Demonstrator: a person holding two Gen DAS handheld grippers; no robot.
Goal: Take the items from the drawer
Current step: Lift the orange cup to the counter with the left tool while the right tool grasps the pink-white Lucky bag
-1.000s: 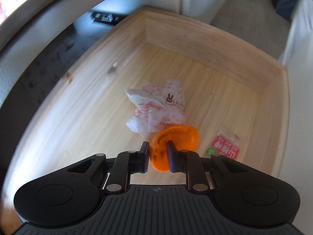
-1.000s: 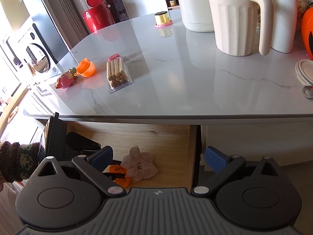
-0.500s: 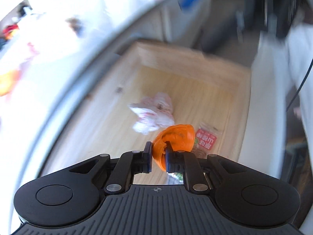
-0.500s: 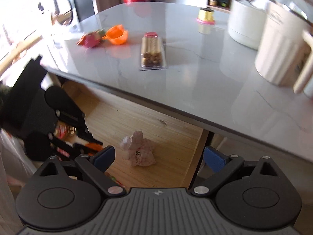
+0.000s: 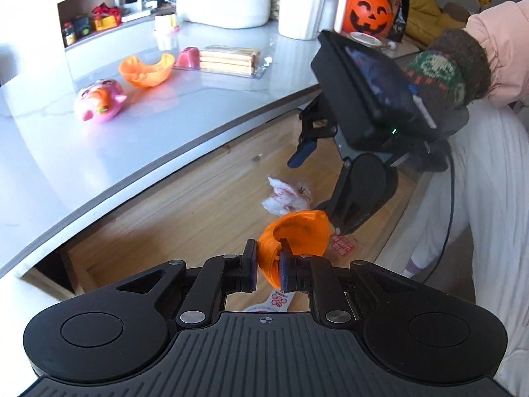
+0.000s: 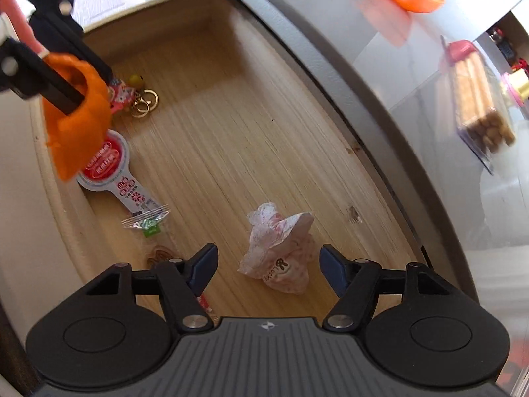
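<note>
My left gripper (image 5: 266, 269) is shut on an orange plastic shell half (image 5: 294, 241), held above the open wooden drawer (image 5: 185, 218). In the right wrist view that shell (image 6: 76, 122) hangs at the upper left over the drawer floor (image 6: 231, 132). My right gripper (image 6: 269, 264) is open inside the drawer, its blue pads either side of a crumpled pink-and-white "Lucky" bag (image 6: 281, 254) and apart from it. From the left wrist view the bag (image 5: 287, 195) lies under the right gripper, whose blue fingertip (image 5: 302, 150) shows; a gloved hand (image 5: 443, 66) holds it.
Left in the drawer are a red-and-white packet (image 6: 109, 162), a small green packet (image 6: 148, 221) and gold rings with a bell (image 6: 142, 99). On the grey countertop (image 5: 99, 165) sit another orange shell half (image 5: 147, 69), a pink toy (image 5: 99, 99), a wafer pack (image 5: 228, 59) and a pumpkin bucket (image 5: 368, 13).
My left gripper has risen from the drawer floor with the orange shell and now faces the counter. My right gripper has dropped into the drawer over the pink bag, still open.
</note>
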